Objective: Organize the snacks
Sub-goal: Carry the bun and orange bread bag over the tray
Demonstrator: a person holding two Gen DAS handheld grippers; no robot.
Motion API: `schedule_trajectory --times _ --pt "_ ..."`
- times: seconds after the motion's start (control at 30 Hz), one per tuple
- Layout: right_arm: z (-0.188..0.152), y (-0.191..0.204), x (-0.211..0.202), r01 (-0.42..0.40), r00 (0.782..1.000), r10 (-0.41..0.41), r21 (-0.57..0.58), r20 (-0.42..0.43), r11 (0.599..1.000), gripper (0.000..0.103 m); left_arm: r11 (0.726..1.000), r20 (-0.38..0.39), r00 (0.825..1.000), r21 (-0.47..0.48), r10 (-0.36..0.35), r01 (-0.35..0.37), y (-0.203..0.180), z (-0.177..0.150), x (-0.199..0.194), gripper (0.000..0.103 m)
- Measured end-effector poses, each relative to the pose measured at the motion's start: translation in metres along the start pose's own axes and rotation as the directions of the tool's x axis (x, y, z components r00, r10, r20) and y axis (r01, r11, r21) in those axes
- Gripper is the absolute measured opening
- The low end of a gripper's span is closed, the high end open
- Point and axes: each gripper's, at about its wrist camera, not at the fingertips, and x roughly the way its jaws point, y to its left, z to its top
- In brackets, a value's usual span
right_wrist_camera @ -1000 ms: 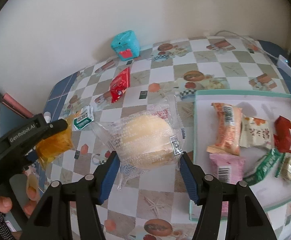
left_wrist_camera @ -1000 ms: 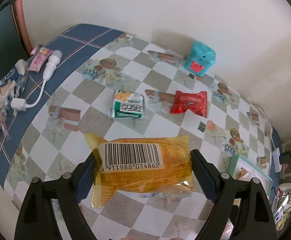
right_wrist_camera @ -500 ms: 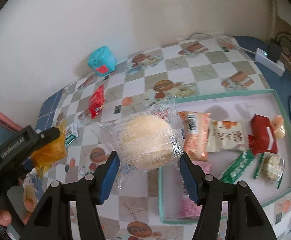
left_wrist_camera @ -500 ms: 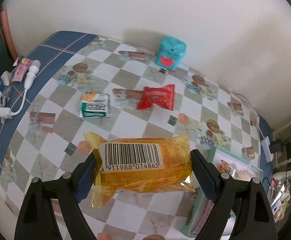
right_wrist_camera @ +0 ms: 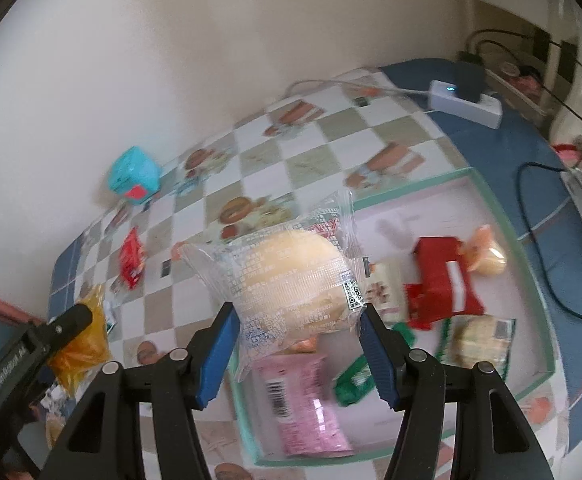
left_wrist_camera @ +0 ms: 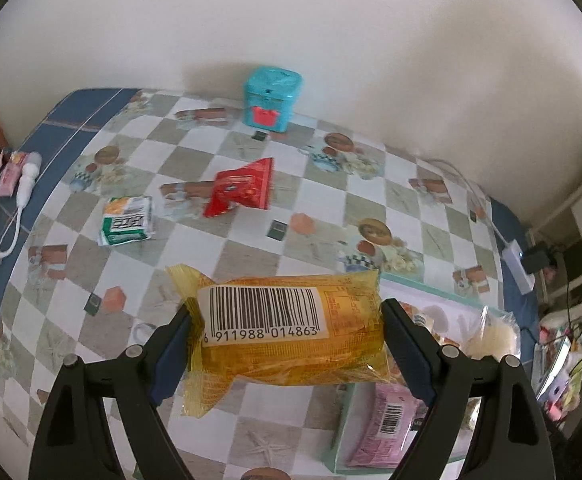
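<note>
Two tools are in your hands, each clamped on a snack. Your left tool [left_wrist_camera: 287, 332] grips the yellow packet [left_wrist_camera: 291, 336] across its length, barcode side up, above the table [left_wrist_camera: 219, 248] near the tray's corner. Your right tool [right_wrist_camera: 297, 344] grips the clear-wrapped bun [right_wrist_camera: 291, 284] between its blue pads, above the near left part of the teal-rimmed tray [right_wrist_camera: 507, 232]. Inside the tray lie a pink packet [right_wrist_camera: 307, 404], a red packet [right_wrist_camera: 443, 280], a green packet [right_wrist_camera: 355, 380] and other wrapped snacks. On the table outside the tray lie a red snack bag [left_wrist_camera: 243, 194] and a green-and-white packet [left_wrist_camera: 127, 220], near each other. A teal box [left_wrist_camera: 273, 98] stands by the wall.
</note>
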Motion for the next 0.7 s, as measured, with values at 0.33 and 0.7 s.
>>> schedule_trajectory --times 0.33,0.7 --pt "0.015 -0.049 0.000 0.081 0.997 -0.082 0.093 0.003 0.992 0.064 0.990 -0.024 1.000 0.139 -0.017 0.021 -0.064 -0.018 0.014 0.089" --pt "0.022 -0.106 0.003 0.159 0.987 -0.158 0.209 -0.020 0.965 0.064 0.959 -0.065 0.996 0.275 -0.053 0.069 -0.139 -0.039 0.034 0.089"
